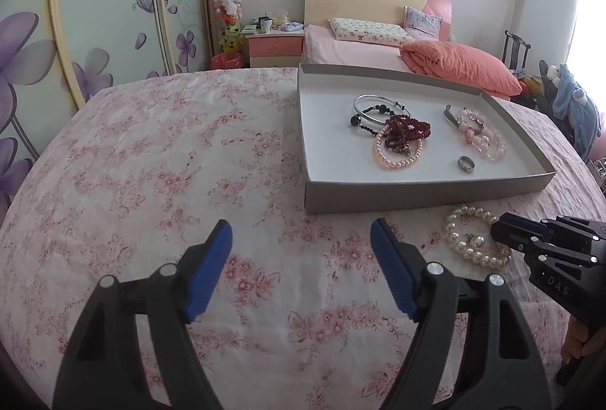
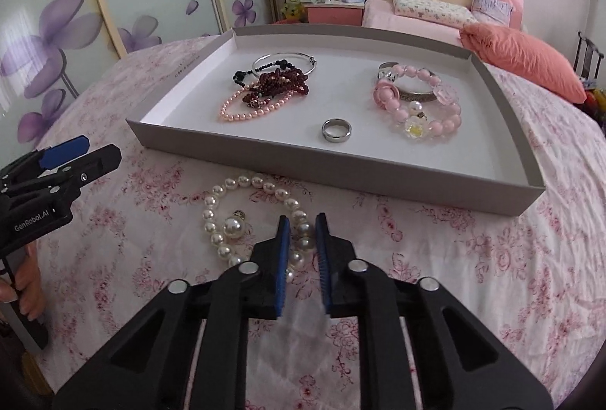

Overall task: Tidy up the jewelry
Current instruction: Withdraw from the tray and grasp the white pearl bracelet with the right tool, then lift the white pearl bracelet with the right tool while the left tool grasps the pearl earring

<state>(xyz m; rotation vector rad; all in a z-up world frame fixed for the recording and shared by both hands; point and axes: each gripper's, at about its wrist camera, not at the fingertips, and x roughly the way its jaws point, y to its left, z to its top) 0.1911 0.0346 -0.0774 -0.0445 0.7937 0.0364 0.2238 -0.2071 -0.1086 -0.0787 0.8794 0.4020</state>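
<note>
A white pearl bracelet (image 2: 216, 239) lies on the floral cloth just in front of the grey tray (image 2: 303, 166), with a large pearl earring (image 2: 233, 226) inside its loop. My right gripper (image 2: 303, 220) is shut on the right side of the bracelet, with beads pinched between the blue pads. The left wrist view shows the same right gripper (image 1: 500, 226) with its tip on the pearl bracelet (image 1: 469, 253). My left gripper (image 1: 301, 232) stands open over bare cloth to the left, holding nothing. The tray (image 1: 416, 194) holds dark red beads (image 2: 280, 82), a pink pearl strand (image 2: 242, 111), a silver ring (image 2: 336, 130) and pink bead bracelets (image 2: 420, 103).
The table is round, under a pink floral cloth (image 1: 170, 164), and its edge curves away at left and right. Behind it stand a bed with an orange quilt (image 1: 454, 65), a nightstand (image 1: 274, 44) and sliding wardrobe doors (image 1: 94, 12). A hand (image 2: 26, 281) grips the left tool.
</note>
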